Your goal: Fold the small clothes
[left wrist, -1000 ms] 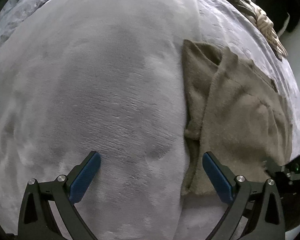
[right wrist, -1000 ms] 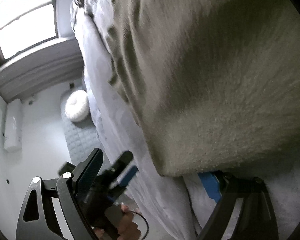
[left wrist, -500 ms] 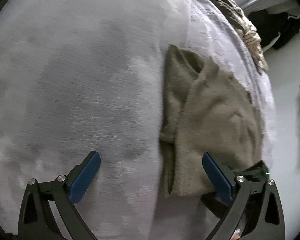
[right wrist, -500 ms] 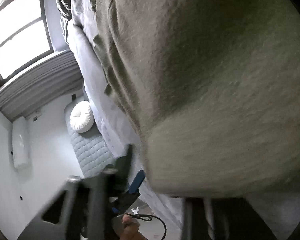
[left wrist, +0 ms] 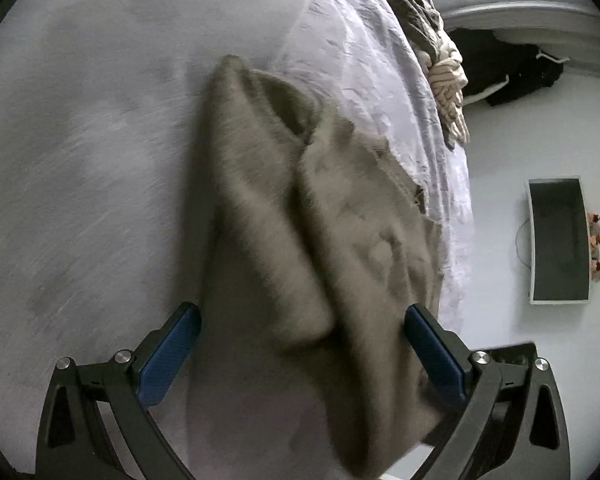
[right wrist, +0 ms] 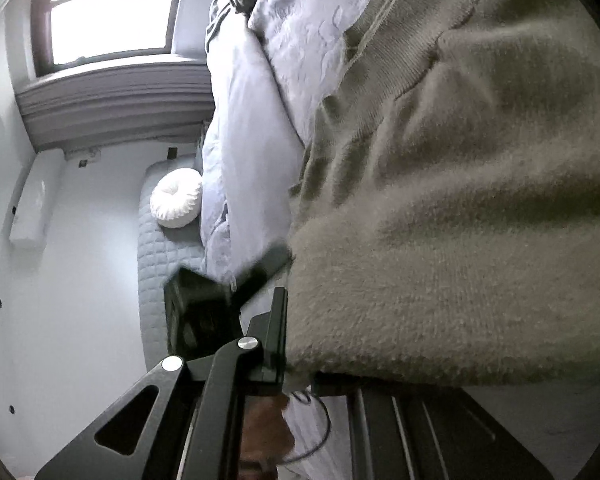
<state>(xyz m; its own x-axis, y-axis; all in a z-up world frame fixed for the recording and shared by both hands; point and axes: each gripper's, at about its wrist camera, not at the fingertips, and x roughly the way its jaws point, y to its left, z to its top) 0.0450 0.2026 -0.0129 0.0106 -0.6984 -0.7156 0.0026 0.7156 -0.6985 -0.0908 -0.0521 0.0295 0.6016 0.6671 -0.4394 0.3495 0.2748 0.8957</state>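
Sweater (left wrist: pixel 320 240) lies rumpled on grey bed cover (left wrist: pixel 80 160), near edge. Right gripper (right wrist: pixel 296 364) clamped on near hem. Left gripper (left wrist: pixel 300 356) fingers wide, straddling sweater, gripping nothing. Step: first fold. Next, likely: left pinches hem, both carry over.

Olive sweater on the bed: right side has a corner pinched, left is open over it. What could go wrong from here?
1. The right gripper is shut on only the edge of the olive sweater; the fuzzy knit may slip out.
2. The left gripper straddles a thick bunched fold; closing there may grab several layers.
3. The sweater lies near the edge of the grey bedspread, so a pull may drag it off.
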